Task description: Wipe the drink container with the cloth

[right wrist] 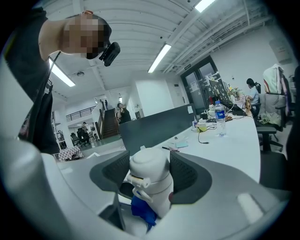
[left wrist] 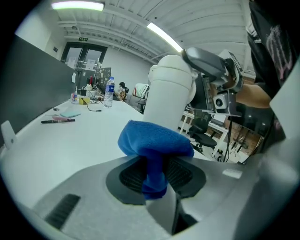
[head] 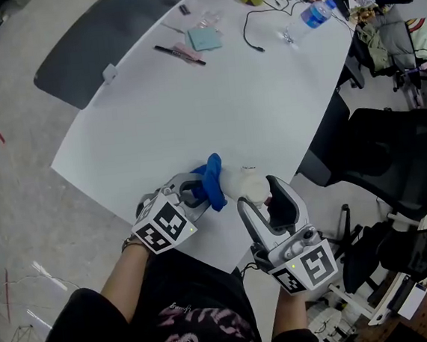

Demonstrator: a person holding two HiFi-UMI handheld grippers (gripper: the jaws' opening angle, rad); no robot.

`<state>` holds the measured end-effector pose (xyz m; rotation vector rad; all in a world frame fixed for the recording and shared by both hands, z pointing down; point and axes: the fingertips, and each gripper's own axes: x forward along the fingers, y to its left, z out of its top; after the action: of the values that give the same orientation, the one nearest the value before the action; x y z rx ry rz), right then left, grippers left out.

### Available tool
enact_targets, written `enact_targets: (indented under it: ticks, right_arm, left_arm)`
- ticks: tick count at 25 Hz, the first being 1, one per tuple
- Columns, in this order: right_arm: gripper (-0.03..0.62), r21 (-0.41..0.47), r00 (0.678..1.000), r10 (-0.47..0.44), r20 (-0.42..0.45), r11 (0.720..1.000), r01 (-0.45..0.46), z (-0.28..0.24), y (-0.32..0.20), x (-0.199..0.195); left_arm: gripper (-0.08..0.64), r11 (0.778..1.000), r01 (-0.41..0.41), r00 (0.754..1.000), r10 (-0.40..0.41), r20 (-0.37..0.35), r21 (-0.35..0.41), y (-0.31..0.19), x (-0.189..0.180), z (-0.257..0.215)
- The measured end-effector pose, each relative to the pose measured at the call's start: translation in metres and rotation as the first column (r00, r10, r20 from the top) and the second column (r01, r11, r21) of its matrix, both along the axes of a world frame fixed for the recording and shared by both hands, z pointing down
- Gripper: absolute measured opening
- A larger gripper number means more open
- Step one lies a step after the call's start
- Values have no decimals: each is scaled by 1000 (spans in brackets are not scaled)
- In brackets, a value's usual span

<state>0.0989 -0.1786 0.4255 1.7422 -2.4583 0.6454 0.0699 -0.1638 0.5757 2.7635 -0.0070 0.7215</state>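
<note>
A white drink container (head: pixel 249 186) with a rounded lid is held above the near edge of the white table (head: pixel 192 101). My right gripper (head: pixel 266 200) is shut on the container (right wrist: pixel 150 183), its pads on both sides of the body. My left gripper (head: pixel 198 193) is shut on a blue cloth (head: pixel 214 181), pinched between its jaws with a folded bunch sticking out. In the left gripper view the cloth (left wrist: pixel 153 145) sits right against the container (left wrist: pixel 169 91). In the right gripper view the cloth (right wrist: pixel 142 210) shows low against the container's base.
At the table's far end lie a black pen with a pink one (head: pixel 180 55), a teal pad (head: pixel 204 38), a black cable (head: pixel 253 31) and a water bottle (head: pixel 309 20). Black office chairs (head: pixel 401 163) stand to the right. A grey partition (head: pixel 103 34) runs along the table's left side.
</note>
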Motion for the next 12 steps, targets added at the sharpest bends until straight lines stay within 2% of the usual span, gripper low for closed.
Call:
enact_targets:
  ticks: [7,12]
  right_arm:
    - [275,7,1000,1,0,1000,-1,2,1,1]
    - [275,19,1000,-3,3,1000,3,4,2,1]
  left_arm:
    - [107,1000,1,1000,-2,24,31,1,-1,1]
    - [106,997,24,1000,-25,14,67,1,-6,-9]
